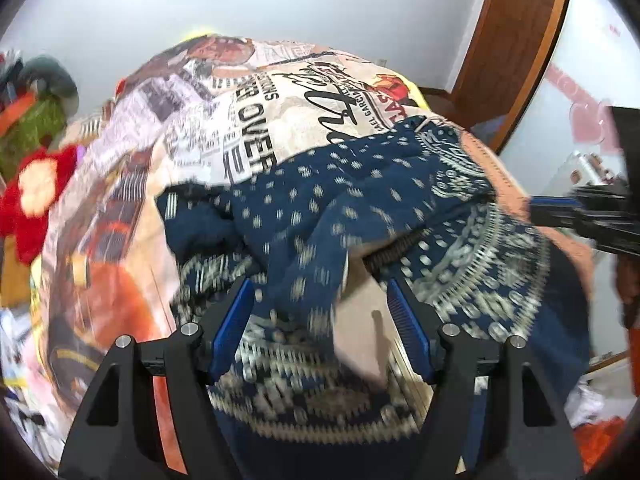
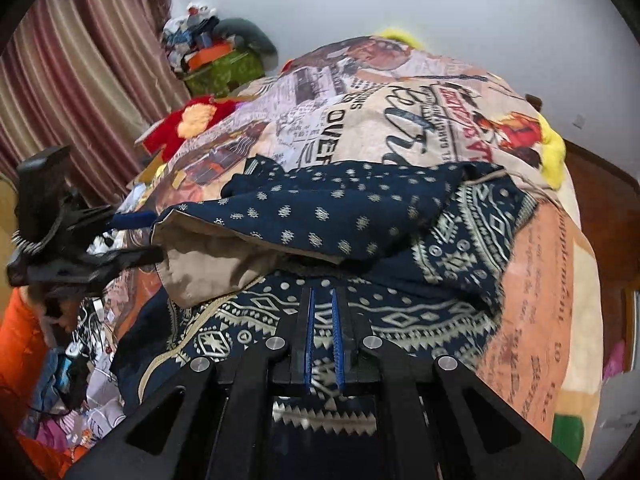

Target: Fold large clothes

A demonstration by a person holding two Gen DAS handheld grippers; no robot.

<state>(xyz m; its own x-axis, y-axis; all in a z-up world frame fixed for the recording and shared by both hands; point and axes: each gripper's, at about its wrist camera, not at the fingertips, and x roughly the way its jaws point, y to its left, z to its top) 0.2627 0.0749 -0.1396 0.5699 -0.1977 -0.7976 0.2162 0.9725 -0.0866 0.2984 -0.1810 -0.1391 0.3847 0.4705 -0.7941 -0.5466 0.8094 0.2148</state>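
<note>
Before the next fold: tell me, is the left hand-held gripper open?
Yes, the left hand-held gripper has its blue pads spread wide over the navy patterned garment.

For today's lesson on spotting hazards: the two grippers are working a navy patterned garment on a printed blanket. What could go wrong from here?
1. The left gripper stands open around a bunched fold of the navy garment; closing now may pinch several layers and spoil the fold.
2. The right gripper looks nearly shut low on the cloth; whether it grips fabric is unclear, so a pull could slip.
3. The printed blanket beneath might get caught along.
</note>
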